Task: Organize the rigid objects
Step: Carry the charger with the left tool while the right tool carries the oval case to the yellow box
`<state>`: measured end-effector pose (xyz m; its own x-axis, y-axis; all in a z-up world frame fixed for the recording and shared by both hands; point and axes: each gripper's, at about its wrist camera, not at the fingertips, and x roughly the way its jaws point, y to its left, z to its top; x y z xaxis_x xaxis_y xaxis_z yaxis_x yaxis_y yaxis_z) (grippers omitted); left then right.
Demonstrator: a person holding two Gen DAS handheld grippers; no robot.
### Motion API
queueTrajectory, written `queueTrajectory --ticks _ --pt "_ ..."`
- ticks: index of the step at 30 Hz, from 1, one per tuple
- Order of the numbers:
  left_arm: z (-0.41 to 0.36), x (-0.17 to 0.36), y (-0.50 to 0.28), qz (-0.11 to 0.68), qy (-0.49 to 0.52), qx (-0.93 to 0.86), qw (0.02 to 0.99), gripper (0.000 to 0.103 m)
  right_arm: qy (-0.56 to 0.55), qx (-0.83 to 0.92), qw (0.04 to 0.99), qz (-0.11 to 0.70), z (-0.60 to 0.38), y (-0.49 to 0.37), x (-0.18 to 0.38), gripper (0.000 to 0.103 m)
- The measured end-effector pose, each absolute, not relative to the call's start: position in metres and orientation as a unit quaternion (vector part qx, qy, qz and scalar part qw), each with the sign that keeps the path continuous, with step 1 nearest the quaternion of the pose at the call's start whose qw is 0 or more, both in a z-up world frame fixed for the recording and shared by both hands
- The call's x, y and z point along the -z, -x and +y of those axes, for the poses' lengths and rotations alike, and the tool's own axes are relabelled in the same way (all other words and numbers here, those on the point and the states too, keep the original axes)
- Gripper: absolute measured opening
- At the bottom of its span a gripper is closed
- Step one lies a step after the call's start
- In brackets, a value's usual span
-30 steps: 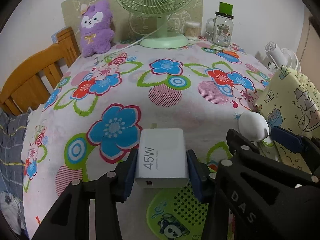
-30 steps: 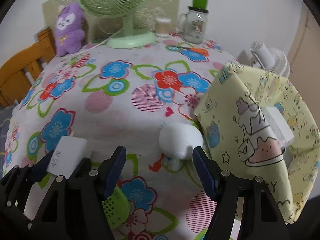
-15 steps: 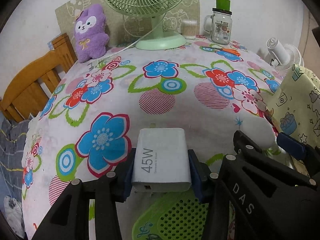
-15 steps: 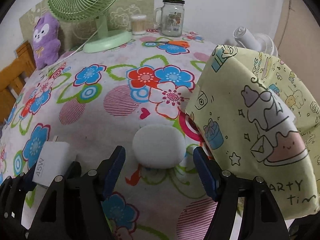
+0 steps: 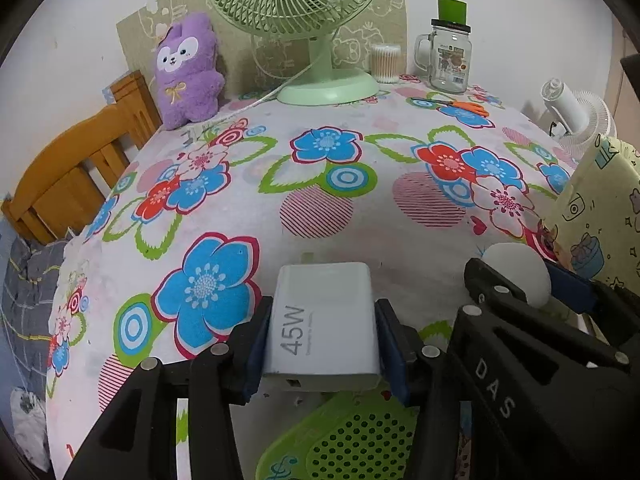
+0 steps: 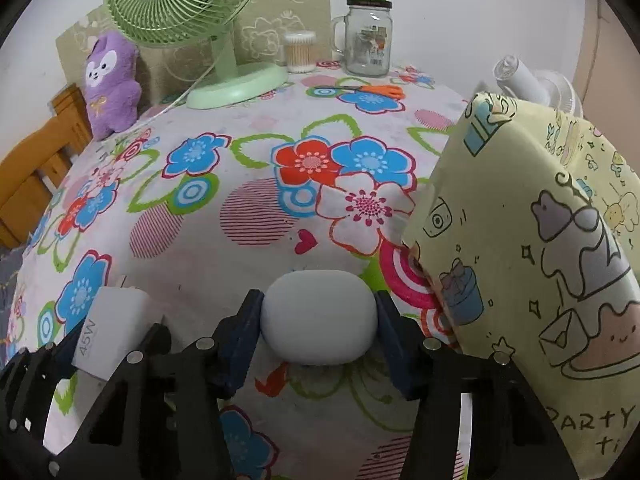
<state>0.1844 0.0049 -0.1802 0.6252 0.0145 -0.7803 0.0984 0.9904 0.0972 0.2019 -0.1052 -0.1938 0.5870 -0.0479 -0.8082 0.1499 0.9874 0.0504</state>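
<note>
Counting the task pieces gives two: one white 45W charger block (image 5: pixel 326 320) and one white rounded case (image 6: pixel 319 318), both low on the counter (image 5: pixel 320 208) toward its near edge at 6 o'clock. The left gripper (image 5: pixel 320 340) has its fingers (image 5: pixel 258 340) against the charger's two flat sides while they are easing apart; the block sits between them, its printed face up. The right gripper (image 6: pixel 319 328) brackets the case, its blue fingers (image 6: pixel 240 340) closing in and touching the case's curved ends. At 3 o'clock of the case stands one pale yellow fabric bag (image 6: pixel 532 264) printed with cartoon drawings, just beside it.

Farther back, toward 12 o'clock, stand one green desk fan (image 5: pixel 316 20) with a wire grille and round base, one clear glass mug jar (image 5: pixel 448 60) with a green cap, one tub of cotton swabs (image 5: pixel 386 62), and one pair of orange-handled scissors (image 5: pixel 468 106). One purple plush toy (image 5: pixel 188 72) leans at 11 o'clock. One green perforated plastic piece (image 5: pixel 352 444) lies under the charger at 6 o'clock.

The counter wears a glossy cloth of blue, red and white flowers. A wooden chair (image 5: pixel 72 172) sits at 9 o'clock, a white fan (image 5: pixel 576 116) at 2 o'clock, plain pale walls behind
</note>
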Motion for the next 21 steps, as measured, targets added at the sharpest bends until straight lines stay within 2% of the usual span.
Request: queueTrajectory --ticks 3,5,6,7,9,21 --pt "0.004 0.181 -0.187 0.426 -0.077 0.017 0.901 0.064 -0.063 0.050 0.888 0.452 -0.109 -0.201 0.193 0.058" --pt "0.005 0.181 -0.189 0.425 -0.072 0.019 0.902 0.065 -0.070 0.048 0.888 0.452 -0.111 -0.200 0.192 0.058" --pt "0.005 0.182 -0.190 0.424 -0.072 0.020 0.903 0.065 -0.071 0.048 0.888 0.452 -0.112 -0.200 0.192 0.058" --pt "0.003 0.181 -0.189 0.424 -0.076 0.024 0.902 0.056 -0.072 0.048 0.887 0.453 -0.112 -0.201 0.192 0.058" --pt "-0.001 0.180 -0.188 0.427 -0.080 0.033 0.900 0.049 -0.075 0.046 0.887 0.454 -0.112 -0.200 0.191 0.058" --pt "0.001 0.157 -0.167 0.429 -0.068 0.036 0.900 0.048 -0.069 0.028 0.891 0.448 -0.106 -0.180 0.168 0.058"
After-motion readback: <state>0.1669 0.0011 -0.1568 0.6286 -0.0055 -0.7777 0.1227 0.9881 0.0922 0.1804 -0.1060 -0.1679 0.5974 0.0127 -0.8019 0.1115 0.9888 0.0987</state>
